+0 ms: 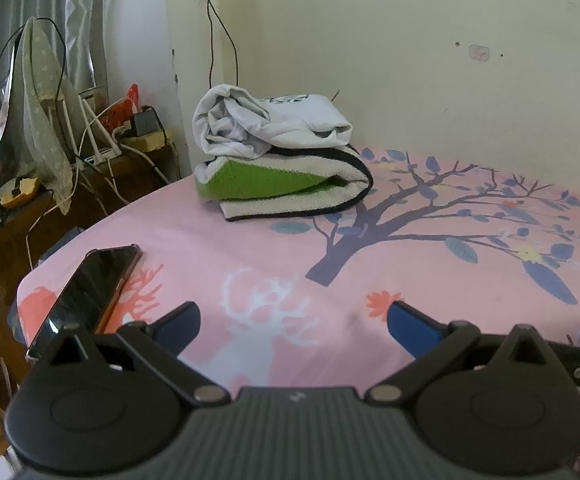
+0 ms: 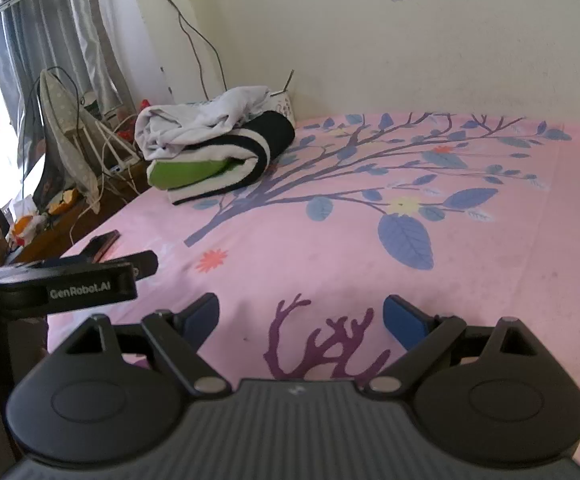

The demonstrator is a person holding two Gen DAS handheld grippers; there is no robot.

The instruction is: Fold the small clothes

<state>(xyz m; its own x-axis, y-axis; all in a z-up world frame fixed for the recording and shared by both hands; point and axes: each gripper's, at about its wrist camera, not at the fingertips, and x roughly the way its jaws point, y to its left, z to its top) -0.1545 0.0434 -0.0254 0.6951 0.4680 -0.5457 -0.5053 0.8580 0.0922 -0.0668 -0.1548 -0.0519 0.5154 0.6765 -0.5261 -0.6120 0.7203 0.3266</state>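
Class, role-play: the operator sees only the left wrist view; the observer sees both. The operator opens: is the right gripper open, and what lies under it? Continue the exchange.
Observer: The right gripper is open and holds nothing. It is over a purple branch print.
Operator: Does the pile hide anything from me?
Observer: From the right, the lower cloth's rolled end shows a broad black band.
Operator: And my left gripper?
Observer: Its side carries a label reading GenRobot.AI.
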